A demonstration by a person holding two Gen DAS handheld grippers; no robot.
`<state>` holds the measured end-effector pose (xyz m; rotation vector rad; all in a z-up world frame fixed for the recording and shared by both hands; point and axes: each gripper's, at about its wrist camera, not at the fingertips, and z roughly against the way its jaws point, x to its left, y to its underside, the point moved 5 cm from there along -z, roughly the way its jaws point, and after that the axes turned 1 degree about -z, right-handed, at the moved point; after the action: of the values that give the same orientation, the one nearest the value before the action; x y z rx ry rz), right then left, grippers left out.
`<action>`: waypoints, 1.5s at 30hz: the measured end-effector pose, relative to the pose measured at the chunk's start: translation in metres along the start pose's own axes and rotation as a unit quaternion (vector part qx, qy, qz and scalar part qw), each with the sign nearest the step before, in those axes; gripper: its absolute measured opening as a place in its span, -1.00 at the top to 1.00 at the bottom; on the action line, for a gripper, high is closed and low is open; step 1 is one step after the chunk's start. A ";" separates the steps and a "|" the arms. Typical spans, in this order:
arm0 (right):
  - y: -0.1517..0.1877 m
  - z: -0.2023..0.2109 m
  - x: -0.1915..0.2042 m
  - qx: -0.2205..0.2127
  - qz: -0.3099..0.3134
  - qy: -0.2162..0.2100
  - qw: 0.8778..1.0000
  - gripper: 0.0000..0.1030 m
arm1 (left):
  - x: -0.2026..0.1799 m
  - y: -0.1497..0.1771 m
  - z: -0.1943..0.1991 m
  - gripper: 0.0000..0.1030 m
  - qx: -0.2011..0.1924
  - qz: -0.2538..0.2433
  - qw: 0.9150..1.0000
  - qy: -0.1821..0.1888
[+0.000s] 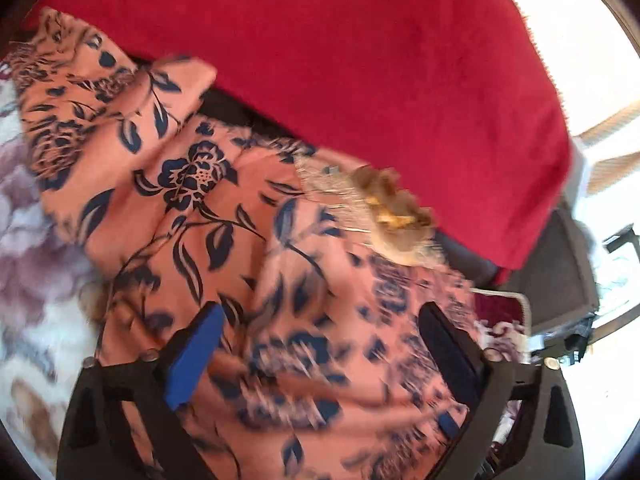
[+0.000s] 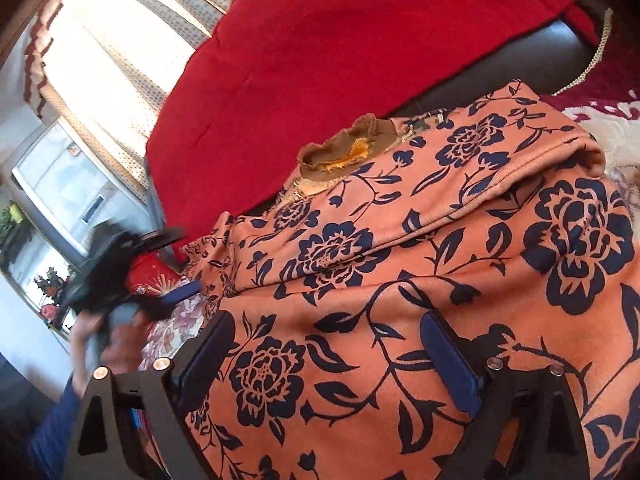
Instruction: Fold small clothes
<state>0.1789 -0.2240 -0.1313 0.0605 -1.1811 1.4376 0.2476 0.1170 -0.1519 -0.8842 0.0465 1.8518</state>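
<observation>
Behind, a red blanket [image 2: 340,48] covers the backrest, w/ curtained window at the side. The orange floral garment [image 2: 420,240] lies part-folded on a flowered bedspread [image 1: 36,240], collar toward the blanket. Left hand-held gripper [image 1: 320,344] and right hand-held gripper [image 2: 332,360] are both open above the cloth, holding nothing, prob. ready for the next fold.

Salmon-orange garment [image 2: 400,280] printed with navy roses and leafy vines; brown collar [image 2: 344,152] lined yellow-orange. Plain deep red blanket [image 1: 360,60] behind. White bedspread [image 1: 36,240] with mauve flowers. Blue pads [image 1: 194,360] on black fingers.
</observation>
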 end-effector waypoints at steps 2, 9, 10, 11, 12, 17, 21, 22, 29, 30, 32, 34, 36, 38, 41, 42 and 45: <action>0.001 0.001 -0.002 -0.003 -0.003 -0.008 1.000 -0.85 | 0.006 -0.001 -0.018 -0.24 0.023 0.017 1.000 -0.011; 0.007 0.006 -0.005 -0.011 -0.011 -0.033 0.999 -0.85 | -0.039 -0.014 0.004 0.87 -0.041 -0.081 0.994 -0.055; 0.008 0.006 -0.004 -0.012 -0.012 -0.035 0.999 -0.85 | -0.053 -0.018 0.016 0.88 -0.069 -0.113 0.989 -0.059; 0.008 0.006 -0.004 -0.013 -0.013 -0.037 0.999 -0.85 | -0.064 -0.019 0.029 0.90 -0.096 -0.139 0.983 -0.064; 0.008 0.005 -0.003 -0.013 -0.014 -0.036 0.999 -0.85 | -0.073 -0.019 0.040 0.92 -0.123 -0.162 0.976 -0.078; 0.008 0.005 -0.001 -0.007 -0.017 -0.029 0.999 -0.85 | -0.020 -0.015 -0.022 0.87 -0.032 -0.129 0.975 -0.177; -0.010 0.022 0.004 -0.012 -0.035 -0.043 0.998 -0.85 | 0.015 -0.013 -0.038 0.83 -0.035 -0.103 0.972 -0.207; -0.018 0.028 0.006 -0.020 -0.034 -0.047 0.998 -0.85 | 0.018 -0.014 -0.030 0.83 -0.044 -0.096 0.973 -0.203; -0.092 0.019 -0.004 -0.046 -0.037 -0.030 0.998 -0.85 | 0.024 -0.032 0.009 0.82 -0.075 -0.072 0.984 -0.147; -0.098 0.012 -0.011 -0.042 -0.050 -0.029 0.997 -0.85 | 0.020 -0.030 0.009 0.79 -0.071 -0.081 0.985 -0.134; -0.109 -0.003 -0.026 -0.029 -0.075 -0.027 0.996 -0.85 | 0.004 -0.024 0.008 0.66 -0.063 -0.110 0.986 -0.105; -0.108 -0.021 -0.045 -0.004 -0.107 -0.016 0.994 -0.85 | -0.017 -0.018 -0.005 0.27 -0.052 -0.134 0.987 -0.075; -0.102 -0.040 -0.074 0.027 -0.149 0.023 0.988 -0.83 | -0.029 -0.013 -0.021 0.03 -0.036 -0.149 0.986 -0.066; -0.102 -0.040 -0.080 0.023 -0.162 0.017 0.986 -0.83 | -0.022 -0.007 -0.056 0.03 0.006 -0.157 0.979 -0.130; -0.114 -0.026 -0.065 0.006 -0.139 0.005 0.990 -0.84 | -0.022 -0.005 -0.067 -0.03 -0.014 -0.181 0.971 -0.154; -0.117 -0.025 -0.065 -0.001 -0.129 0.011 0.992 -0.84 | -0.026 -0.005 -0.065 -0.03 -0.017 -0.189 0.969 -0.157; -0.111 -0.043 -0.091 0.034 -0.155 0.063 0.985 -0.81 | -0.029 -0.010 -0.041 -0.03 -0.044 -0.175 0.975 -0.131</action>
<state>0.3151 -0.2863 -0.1438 0.1899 -0.9718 1.1892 0.2841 0.0819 -0.1610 -0.6521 -0.3389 1.6303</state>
